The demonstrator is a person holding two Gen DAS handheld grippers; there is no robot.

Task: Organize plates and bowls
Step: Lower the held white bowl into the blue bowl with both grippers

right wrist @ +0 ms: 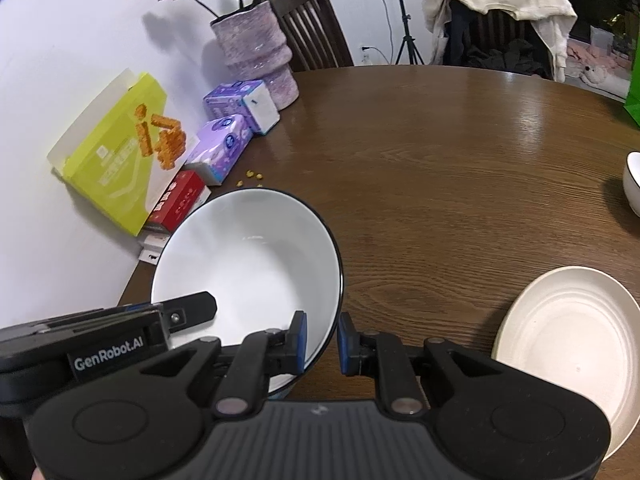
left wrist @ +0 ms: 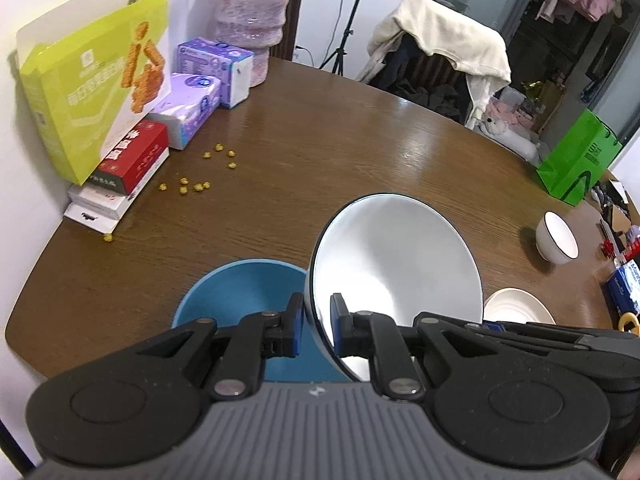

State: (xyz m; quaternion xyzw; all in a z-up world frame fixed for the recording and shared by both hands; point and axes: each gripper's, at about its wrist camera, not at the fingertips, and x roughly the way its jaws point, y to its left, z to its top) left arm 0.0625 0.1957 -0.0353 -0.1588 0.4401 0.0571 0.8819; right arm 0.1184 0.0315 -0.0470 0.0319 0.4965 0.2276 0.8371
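Observation:
A large white bowl [left wrist: 400,256] with a dark rim hangs tilted above the brown table [left wrist: 320,140], gripped from both sides. My left gripper [left wrist: 318,326] is shut on its left rim, one pad inside and one outside. My right gripper [right wrist: 323,342] is shut on the opposite rim of the same bowl [right wrist: 248,256]. A finger [right wrist: 196,306] of the left gripper shows inside the bowl in the right wrist view. A blue bowl [left wrist: 240,292] sits on the table just left of and below the white one. A cream plate [right wrist: 572,340] lies to the right, and a small white bowl [left wrist: 556,238] stands beyond it.
Along the wall stand a yellow-green box [left wrist: 92,96], red and white boxes [left wrist: 128,164], purple tissue packs [left wrist: 192,108] and a pink vase [left wrist: 252,16]. Yellow crumbs [left wrist: 196,180] are scattered near them. A green bag [left wrist: 576,160] and a draped chair [left wrist: 444,40] stand past the far edge.

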